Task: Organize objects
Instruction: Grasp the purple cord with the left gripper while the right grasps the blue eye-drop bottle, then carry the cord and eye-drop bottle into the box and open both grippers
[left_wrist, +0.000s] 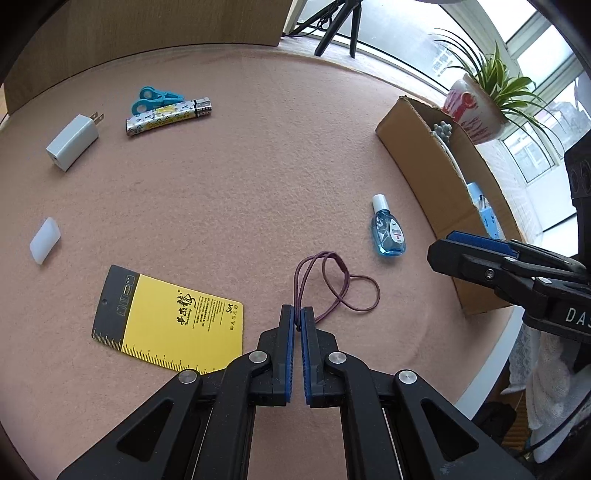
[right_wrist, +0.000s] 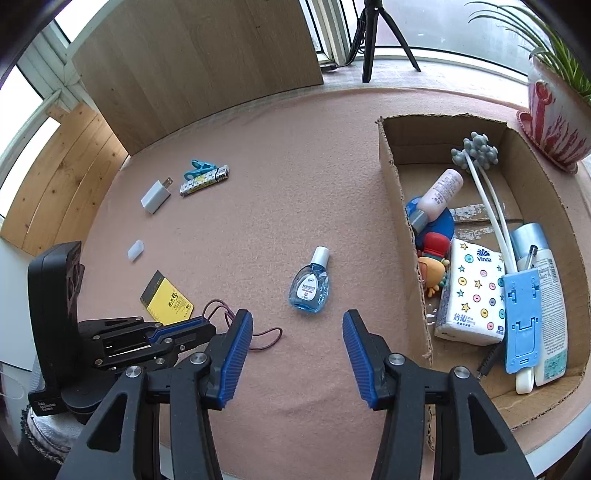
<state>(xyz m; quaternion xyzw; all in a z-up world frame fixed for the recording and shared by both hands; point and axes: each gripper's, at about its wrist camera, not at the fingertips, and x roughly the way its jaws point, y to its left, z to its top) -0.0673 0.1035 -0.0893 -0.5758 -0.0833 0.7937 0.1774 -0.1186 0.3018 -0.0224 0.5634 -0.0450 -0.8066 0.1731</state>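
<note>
Item one, the open brown cardboard box (right_wrist: 406, 229) at the table's right edge: it was already crowded, so you risked a drop snagging on its wall. Item two, your right gripper (right_wrist: 297, 321): jaws spread and empty, hovering near the small blue liquid bottle (right_wrist: 309, 288); a careless sweep could have knocked it rolling. Item three, your left gripper (left_wrist: 297, 314): jaws pressed together, pinching the thin maroon elastic cord loop (left_wrist: 343, 284), whose slack trailed on the felt and could have slipped free or dragged.

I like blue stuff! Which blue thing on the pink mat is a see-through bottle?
The little eye-drop bottle with the white cap, lying flat before the right gripper. The blue clip is solid plastic.
</note>
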